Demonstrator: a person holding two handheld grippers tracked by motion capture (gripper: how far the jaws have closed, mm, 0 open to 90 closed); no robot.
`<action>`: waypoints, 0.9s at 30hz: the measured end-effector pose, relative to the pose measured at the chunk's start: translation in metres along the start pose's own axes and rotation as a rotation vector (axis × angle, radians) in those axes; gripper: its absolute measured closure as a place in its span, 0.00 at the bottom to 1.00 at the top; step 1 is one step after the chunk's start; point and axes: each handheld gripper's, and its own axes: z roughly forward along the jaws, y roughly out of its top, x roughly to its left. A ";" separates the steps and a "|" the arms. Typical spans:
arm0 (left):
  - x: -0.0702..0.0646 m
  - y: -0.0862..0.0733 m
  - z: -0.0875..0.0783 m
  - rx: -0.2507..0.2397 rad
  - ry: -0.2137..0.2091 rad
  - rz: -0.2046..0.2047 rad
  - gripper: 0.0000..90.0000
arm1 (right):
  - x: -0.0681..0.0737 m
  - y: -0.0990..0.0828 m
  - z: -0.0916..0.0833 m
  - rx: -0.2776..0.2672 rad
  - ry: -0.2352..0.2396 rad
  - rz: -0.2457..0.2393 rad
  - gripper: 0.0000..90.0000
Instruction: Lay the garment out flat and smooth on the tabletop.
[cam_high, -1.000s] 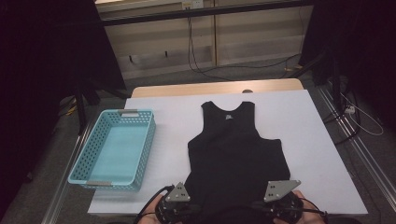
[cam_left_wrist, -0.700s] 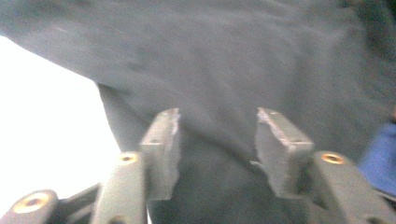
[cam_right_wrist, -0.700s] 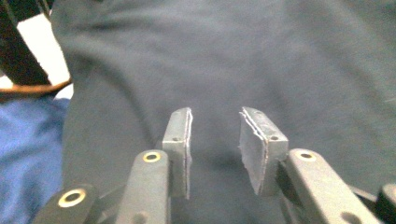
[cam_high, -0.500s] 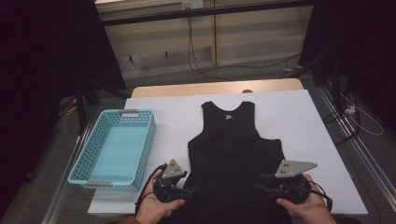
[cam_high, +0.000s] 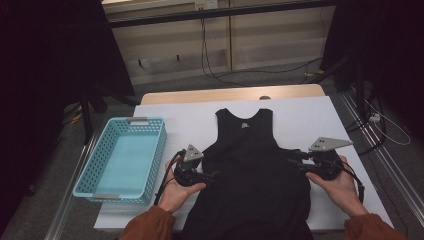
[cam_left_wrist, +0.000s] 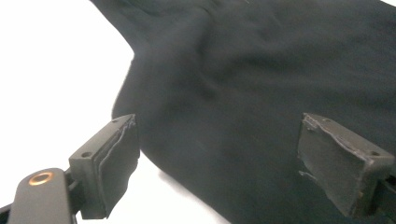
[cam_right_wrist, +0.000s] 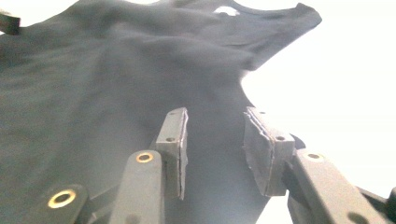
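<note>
High view showed a black tank top (cam_high: 252, 170) lying flat, neck away from the person, on a white table (cam_high: 310, 120), with its hem hanging over the table's near edge. A light blue basket (cam_high: 122, 157) stood well to the left of the tank top, with nothing in it. The left gripper (cam_high: 212, 175) sat at the tank top's left side seam and the right gripper (cam_high: 295, 162) at its right side seam, both below the armholes and pointing inward toward the cloth.

The left gripper's jaws had just been opening; in the left gripper view they stood wide apart, one over bare table just left of the tank top's edge (cam_left_wrist: 140, 140), the other over the cloth, with no fabric pinched. The right gripper's jaws stood partly apart, and in the right gripper view the tank top (cam_right_wrist: 116, 84) lay beneath and between them, but the pads did not press on it.

Judging from this, the work in hand looked like folding the tank top, at the step of lining up both grippers on the side edges. The next move would likely call for lowering each gripper so that one jaw slid under the seam, then closing on the fabric at both sides evenly.

A small pale label (cam_high: 245, 125) sat inside the tank top's neck; any writing on it was too small to read. No other writing could be made out.
</note>
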 end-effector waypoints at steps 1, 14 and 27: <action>0.004 -0.001 -0.001 0.020 0.003 -0.004 0.16 | -0.010 0.000 0.009 0.010 -0.015 0.024 0.70; 0.014 -0.004 -0.002 0.057 0.013 -0.036 0.20 | -0.044 -0.010 0.034 0.075 -0.072 0.107 0.68; 0.023 -0.007 -0.009 0.031 0.035 -0.081 0.34 | -0.044 -0.013 0.046 0.124 -0.065 0.112 0.95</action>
